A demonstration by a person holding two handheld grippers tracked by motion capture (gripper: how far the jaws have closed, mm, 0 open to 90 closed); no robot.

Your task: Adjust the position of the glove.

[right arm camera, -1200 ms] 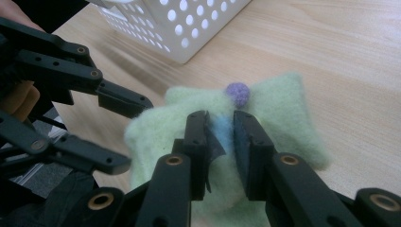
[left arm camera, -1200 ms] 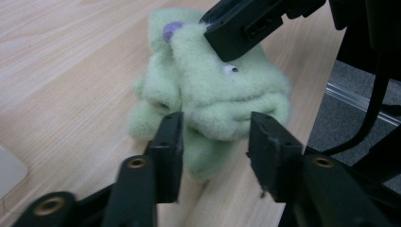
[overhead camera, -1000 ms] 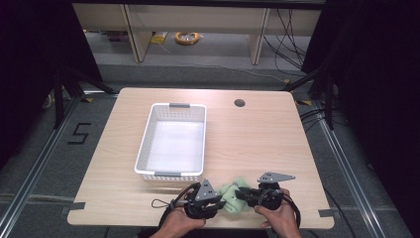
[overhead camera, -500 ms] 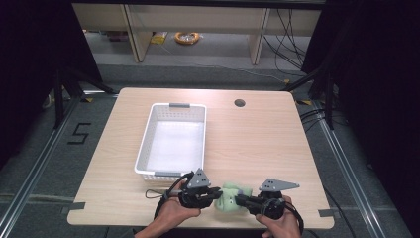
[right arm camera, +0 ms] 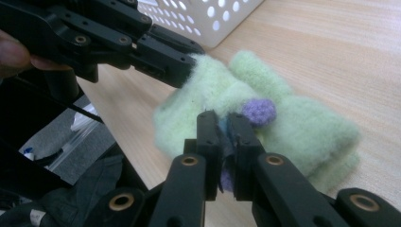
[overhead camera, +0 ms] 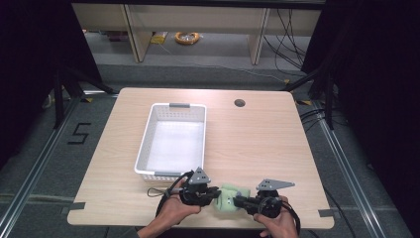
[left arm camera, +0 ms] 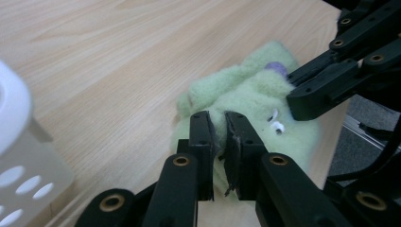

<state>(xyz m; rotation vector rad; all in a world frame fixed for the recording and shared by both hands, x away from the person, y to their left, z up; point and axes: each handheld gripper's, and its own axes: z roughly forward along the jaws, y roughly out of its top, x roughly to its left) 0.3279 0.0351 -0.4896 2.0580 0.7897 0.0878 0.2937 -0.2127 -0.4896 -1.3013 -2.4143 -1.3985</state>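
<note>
Left tool [left arm camera: 218, 142]: we see it pinched tight on the green fuzzy toy [overhead camera: 229, 198], at its left end.
Right tool [right arm camera: 224, 142]: pinched tight too, on the toy's right end by the purple bump [right arm camera: 259, 111].
Toy: it lies near the front edge of the tabletop [overhead camera: 257, 134], long way left to right, between both tools.
Count: two tools, one toy, one white basket [overhead camera: 173, 141] farther back.

The only legible sign is a large dark numeral "5" [overhead camera: 79, 133], marked on the grey floor [overhead camera: 44, 163] to the left of the wooden table [overhead camera: 257, 144], as seen in the high view. No other text, label or brand can be read on anything in the three views.
</note>
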